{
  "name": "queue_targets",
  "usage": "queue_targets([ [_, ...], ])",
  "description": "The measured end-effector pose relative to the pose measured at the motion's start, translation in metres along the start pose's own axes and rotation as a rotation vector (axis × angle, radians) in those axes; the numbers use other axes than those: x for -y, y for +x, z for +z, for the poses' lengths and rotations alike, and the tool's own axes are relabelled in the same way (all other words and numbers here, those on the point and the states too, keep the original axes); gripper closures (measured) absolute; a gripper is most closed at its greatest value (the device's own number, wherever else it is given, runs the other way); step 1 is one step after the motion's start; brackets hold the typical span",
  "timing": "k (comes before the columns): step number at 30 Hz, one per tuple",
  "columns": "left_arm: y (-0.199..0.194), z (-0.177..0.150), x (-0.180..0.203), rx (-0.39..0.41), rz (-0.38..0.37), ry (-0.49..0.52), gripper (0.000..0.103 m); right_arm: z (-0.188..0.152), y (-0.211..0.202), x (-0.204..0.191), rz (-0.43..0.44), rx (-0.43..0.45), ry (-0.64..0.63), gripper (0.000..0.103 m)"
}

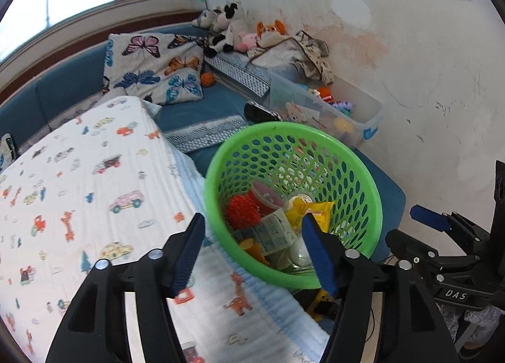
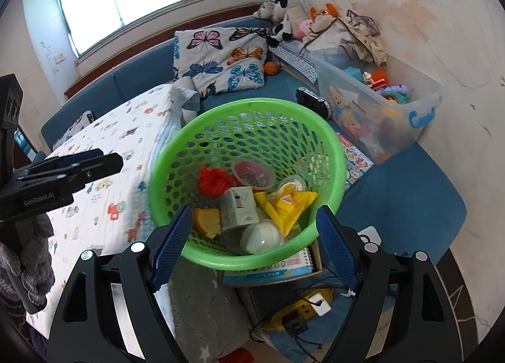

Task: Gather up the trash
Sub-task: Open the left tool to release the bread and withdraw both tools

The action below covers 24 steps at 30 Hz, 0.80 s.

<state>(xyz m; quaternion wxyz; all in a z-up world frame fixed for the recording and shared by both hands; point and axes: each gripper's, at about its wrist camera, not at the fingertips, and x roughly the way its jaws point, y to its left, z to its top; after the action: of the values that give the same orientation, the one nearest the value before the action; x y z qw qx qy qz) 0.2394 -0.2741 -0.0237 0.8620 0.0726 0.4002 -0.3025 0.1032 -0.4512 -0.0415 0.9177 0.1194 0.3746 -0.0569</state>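
Right up close, the left gripper (image 1: 252,249) has its blue-padded jaws spread apart over the near rim of the green basket (image 1: 363,173), and nothing sits between the pads, no grip at all. Over on the right wrist view, the right gripper (image 2: 252,249) stands wide as well, its two blue pads straddling the near edge of the same basket (image 2: 328,148) without pressing on it, empty-handed too. The basket is tilted toward the cameras, perched between the patterned quilt (image 1: 79,173) with its little cars and giraffes and the blue couch cushion (image 2: 404,186). And it is well stocked with trash: a yellow wrapper (image 2: 290,202) lies against the far right wall, a small white carton (image 2: 238,208) sits in the middle, a red knitted scrap (image 2: 213,181) lies at the left, a red-lidded cup (image 2: 252,173) sits behind, a white round lid (image 2: 262,238) lies at the near side, and an orange wedge-shaped piece (image 2: 206,221) lies just beside the carton. Behind the basket, a clear plastic bin (image 2: 423,116) of toys stands against the stained wall, with plush animals (image 2: 287,15) heaped in the corner and a butterfly pillow (image 2: 221,60) resting on the couch. Under the basket's near rim, a spiral notebook (image 2: 277,268) shows, and a yellow power strip (image 2: 303,309) lies below it.
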Motion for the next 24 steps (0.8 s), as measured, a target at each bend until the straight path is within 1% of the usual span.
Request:
queue_targets([
  [2, -0.01, -0.003, -0.004, 0.018, 0.015, -0.001, 0.036, -0.001, -0.002, -0.007, 0.003, 0.004, -0.012, 0.023],
  [3, -0.014, -0.005, -0.006, 0.028, 0.02, -0.002, 0.033, -0.003, -0.004, -0.011, 0.006, 0.009, -0.02, 0.022],
  [7, -0.033, -0.014, -0.019, 0.065, 0.045, -0.015, 0.027, -0.007, -0.011, -0.028, 0.02, 0.027, -0.053, 0.02],
  [9, -0.041, -0.019, -0.025, 0.079, 0.066, -0.026, 0.022, -0.009, -0.015, -0.038, 0.026, 0.034, -0.069, 0.02],
  [11, -0.05, -0.025, -0.033, 0.091, 0.082, -0.035, 0.022, -0.012, -0.018, -0.048, 0.039, 0.039, -0.081, 0.019],
  [12, -0.054, -0.027, -0.036, 0.095, 0.09, -0.037, 0.02, -0.013, -0.019, -0.051, 0.045, 0.041, -0.083, 0.018],
  [14, -0.063, -0.033, -0.042, 0.107, 0.12, -0.041, 0.017, -0.014, -0.021, -0.059, 0.056, 0.042, -0.092, 0.017],
  [17, -0.08, -0.041, -0.052, 0.131, 0.164, -0.046, 0.011, -0.017, -0.025, -0.075, 0.072, 0.048, -0.108, 0.013],
  [22, -0.11, -0.061, -0.069, 0.168, 0.246, -0.042, 0.008, -0.026, -0.031, -0.105, 0.084, 0.052, -0.164, 0.009],
  [24, -0.12, -0.069, -0.075, 0.18, 0.262, -0.05, 0.007, -0.031, -0.033, -0.117, 0.086, 0.052, -0.191, 0.008],
])
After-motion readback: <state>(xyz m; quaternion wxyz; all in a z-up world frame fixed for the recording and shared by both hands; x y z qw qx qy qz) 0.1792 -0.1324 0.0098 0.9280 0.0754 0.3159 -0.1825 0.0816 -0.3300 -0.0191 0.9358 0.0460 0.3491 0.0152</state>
